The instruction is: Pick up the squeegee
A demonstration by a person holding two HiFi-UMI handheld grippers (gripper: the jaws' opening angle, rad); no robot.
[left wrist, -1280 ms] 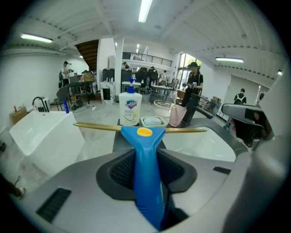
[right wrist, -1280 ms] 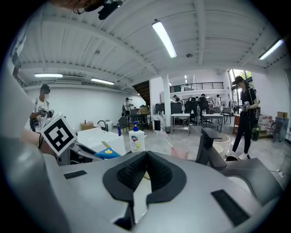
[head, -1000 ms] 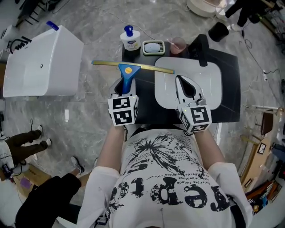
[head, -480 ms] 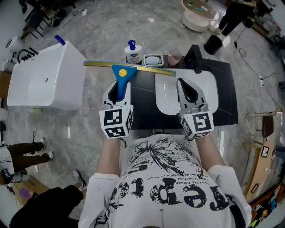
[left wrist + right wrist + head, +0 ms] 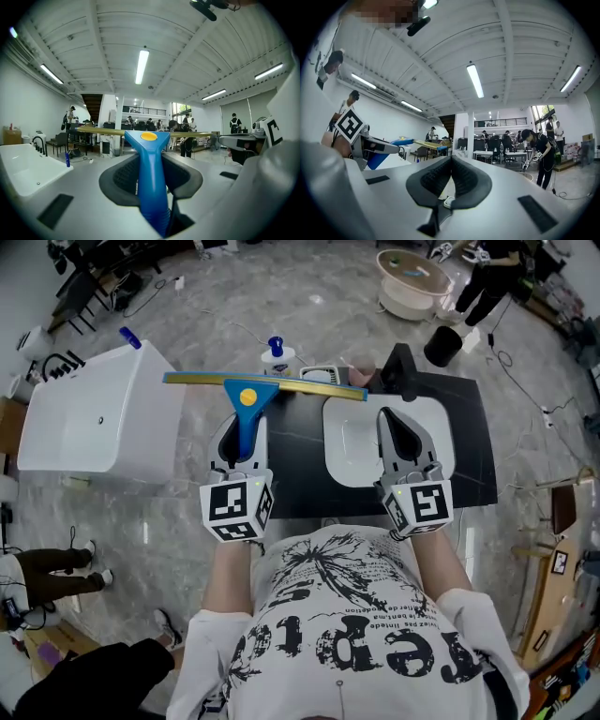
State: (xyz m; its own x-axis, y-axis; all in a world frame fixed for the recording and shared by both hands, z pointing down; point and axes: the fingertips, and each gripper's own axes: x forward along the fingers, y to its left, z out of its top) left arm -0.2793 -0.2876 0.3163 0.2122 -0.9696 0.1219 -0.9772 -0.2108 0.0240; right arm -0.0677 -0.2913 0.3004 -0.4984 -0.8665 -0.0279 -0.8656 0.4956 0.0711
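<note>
Left hand-held gripper point(image 5: 243, 424) is clamped on the squeegee point(image 5: 249, 401), with the jaws pressing both sides of the blue handle. The squeegee is up in the air in front of me, over the near-left part of the dark tabletop point(image 5: 478, 460). The handle's long axis runs straight away from me, in line with the jaws, head at the far end and the yellow dot facing up. The brass-coloured blade lies crosswise, left to right, about level.

In the head view the blade's left end sticks out past the tabletop's left edge, toward the white tub point(image 5: 94, 423). Its right end sits in front of the pump bottle point(image 5: 275, 354) and the small items along the far edge.

Right hand-held gripper point(image 5: 403, 427) has its jaws together with nothing in them, and it hangs over the white basin point(image 5: 349, 448). The two grippers are well apart and side by side. There is open floor to the left and beyond the tabletop.
</note>
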